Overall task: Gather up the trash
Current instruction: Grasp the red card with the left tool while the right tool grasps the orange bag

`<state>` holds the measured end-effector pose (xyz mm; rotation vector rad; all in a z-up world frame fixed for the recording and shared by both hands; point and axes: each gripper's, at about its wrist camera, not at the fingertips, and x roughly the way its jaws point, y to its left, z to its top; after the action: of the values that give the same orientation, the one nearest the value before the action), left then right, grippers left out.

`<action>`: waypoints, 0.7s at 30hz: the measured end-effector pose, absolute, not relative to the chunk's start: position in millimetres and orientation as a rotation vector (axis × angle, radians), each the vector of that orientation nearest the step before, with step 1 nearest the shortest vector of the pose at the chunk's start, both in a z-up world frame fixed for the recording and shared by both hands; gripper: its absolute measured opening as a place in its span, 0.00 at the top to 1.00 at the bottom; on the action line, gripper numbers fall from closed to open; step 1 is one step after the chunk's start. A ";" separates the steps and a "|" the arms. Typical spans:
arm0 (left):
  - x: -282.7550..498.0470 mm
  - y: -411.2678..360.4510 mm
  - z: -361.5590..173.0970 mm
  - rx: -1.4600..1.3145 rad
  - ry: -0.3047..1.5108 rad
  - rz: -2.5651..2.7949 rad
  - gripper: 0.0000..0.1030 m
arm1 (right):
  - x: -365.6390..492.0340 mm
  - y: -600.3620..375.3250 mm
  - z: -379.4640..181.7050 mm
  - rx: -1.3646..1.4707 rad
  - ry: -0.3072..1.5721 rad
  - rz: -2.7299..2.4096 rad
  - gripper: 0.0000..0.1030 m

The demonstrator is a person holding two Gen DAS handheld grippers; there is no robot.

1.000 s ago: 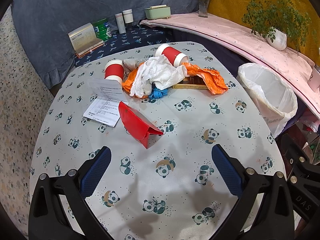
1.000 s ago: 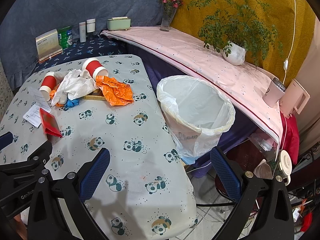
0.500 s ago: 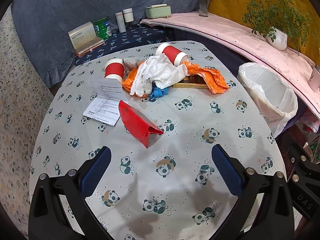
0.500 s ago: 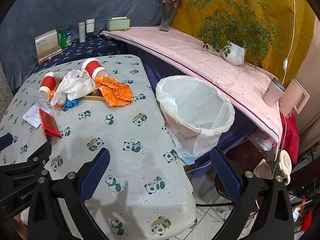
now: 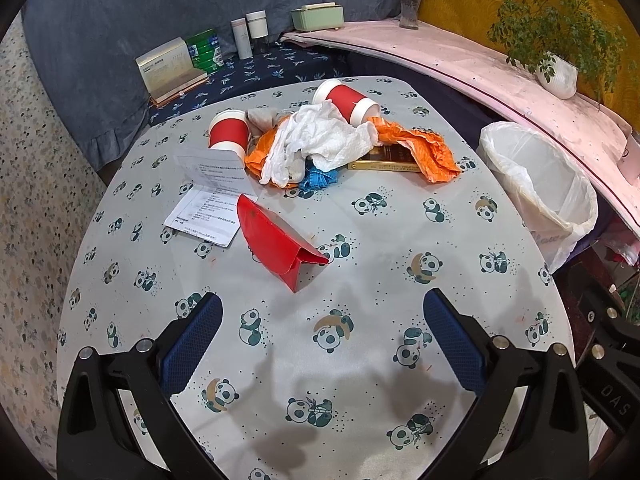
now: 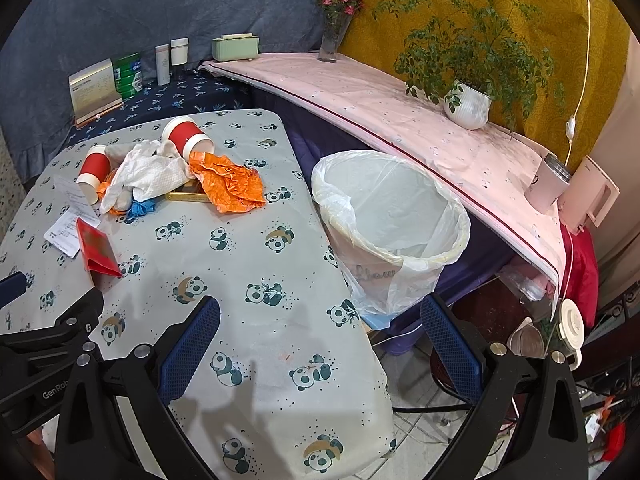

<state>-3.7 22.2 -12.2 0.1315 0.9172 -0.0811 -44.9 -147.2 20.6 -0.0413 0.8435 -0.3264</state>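
Nearest, the left gripper (image 5: 322,338) and the right gripper (image 6: 320,336) are seen spread wide, blue ribbed pads bare, nothing held or touched. Under them a smooth stretch of panda-print tablecloth (image 5: 360,360) is left free up to its rounded near edge. Further in, a glossy folded red card (image 5: 280,246) is propped beside a creased printed sheet (image 5: 208,204). Beyond, the trash is heaped: crumpled white tissue (image 5: 320,142), crinkled orange wrapper (image 5: 424,150), two red paper cups (image 5: 228,132), tipped over. Off the table's right edge, a plastic-lined round bin (image 6: 400,216) is stood open.
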 end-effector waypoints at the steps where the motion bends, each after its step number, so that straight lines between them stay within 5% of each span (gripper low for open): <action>1: -3.3 22.6 -12.4 0.131 0.917 -0.083 0.07 | -44.6 -148.7 20.0 -0.040 0.843 -0.328 0.06; 21: 50.4 87.2 -42.4 -0.008 0.978 -0.018 0.07 | -15.3 -150.2 0.4 0.005 0.866 -0.337 0.07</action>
<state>50.4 87.2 -42.4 -0.0083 0.9777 -0.0179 -15.3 -150.2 0.4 0.0047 0.8656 -0.3369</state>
